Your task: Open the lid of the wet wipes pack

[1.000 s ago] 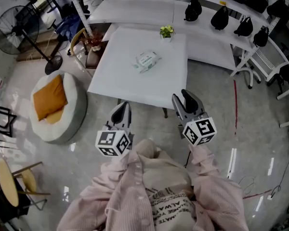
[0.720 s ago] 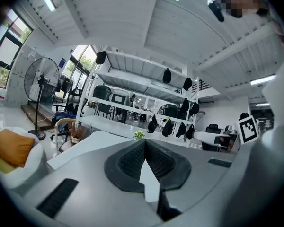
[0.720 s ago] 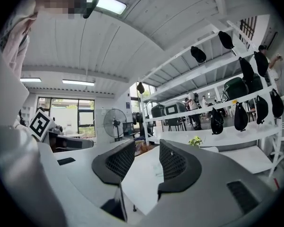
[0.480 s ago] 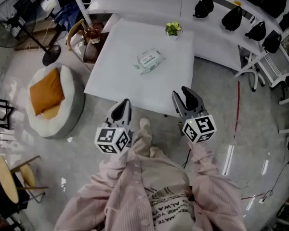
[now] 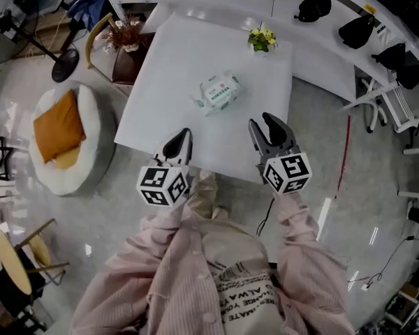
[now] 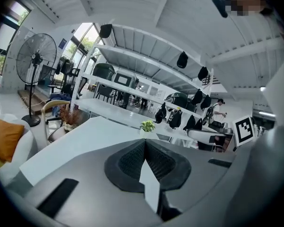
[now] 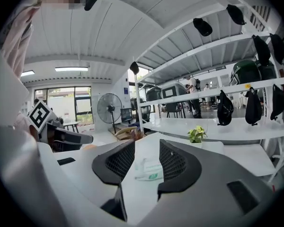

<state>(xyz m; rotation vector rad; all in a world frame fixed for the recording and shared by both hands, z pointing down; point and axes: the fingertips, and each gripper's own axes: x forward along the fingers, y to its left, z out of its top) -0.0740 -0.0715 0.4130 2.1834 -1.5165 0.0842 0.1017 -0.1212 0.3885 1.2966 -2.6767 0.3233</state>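
Note:
The wet wipes pack (image 5: 218, 92), white with green print, lies flat near the middle of the white table (image 5: 167, 68); its lid looks closed. In the right gripper view the pack (image 7: 148, 170) shows far off between the jaws. My right gripper (image 5: 272, 128) hangs open over the table's near edge, well short of the pack. My left gripper (image 5: 179, 144) is shut with nothing in it, also at the near edge, left of the right one. The left gripper view shows the shut jaws (image 6: 145, 151) and the table beyond, not the pack.
A small potted plant (image 5: 262, 39) stands at the table's far right corner. A round floor cushion with an orange pillow (image 5: 59, 137) lies left of the table, a chair (image 5: 101, 40) at its far left. Shelving with dark bags (image 5: 356, 30) runs behind.
The person has stepped toward the table; both grippers now reach its near edge, closer to the pack. Jaw states are unchanged.

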